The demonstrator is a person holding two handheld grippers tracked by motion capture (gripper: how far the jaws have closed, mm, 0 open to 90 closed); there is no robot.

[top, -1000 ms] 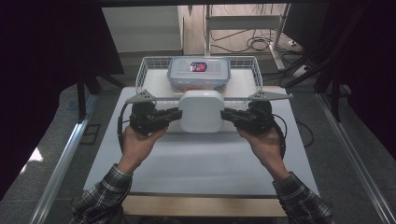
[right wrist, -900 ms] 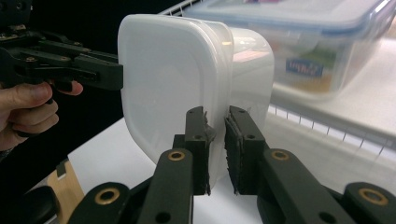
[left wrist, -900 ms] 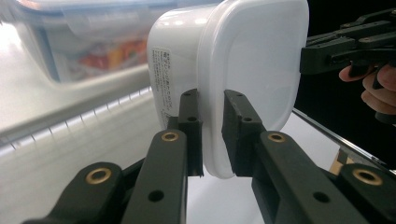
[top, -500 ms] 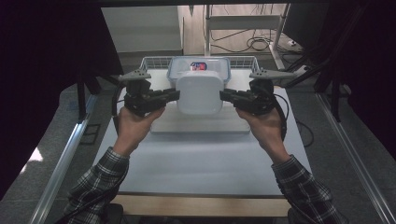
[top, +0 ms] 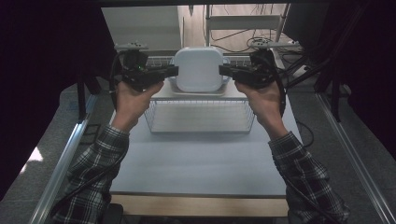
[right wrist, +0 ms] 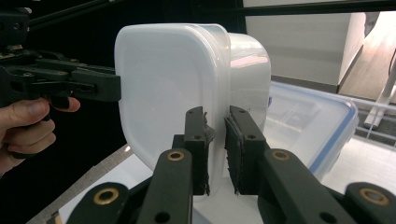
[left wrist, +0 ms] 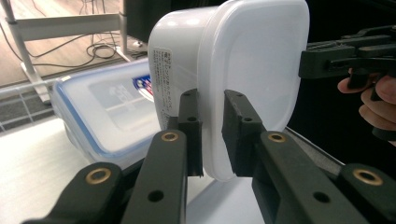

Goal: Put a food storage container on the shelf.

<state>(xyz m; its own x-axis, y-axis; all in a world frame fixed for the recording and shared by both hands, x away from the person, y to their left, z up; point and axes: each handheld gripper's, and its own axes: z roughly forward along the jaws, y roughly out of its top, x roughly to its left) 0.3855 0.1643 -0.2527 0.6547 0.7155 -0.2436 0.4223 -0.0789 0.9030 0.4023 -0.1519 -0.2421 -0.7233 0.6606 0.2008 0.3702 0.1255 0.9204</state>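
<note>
left tool on white container

We see the white, round-cornered plastic lidded container held up off the table at the far middle, lid on, its rim clamped at both sides.

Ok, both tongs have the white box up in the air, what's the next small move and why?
Probably carry the white box forward and lower it onto the blue-rimmed container in the wire basket; left tongs and right tongs clamp its rim just above that.
</note>
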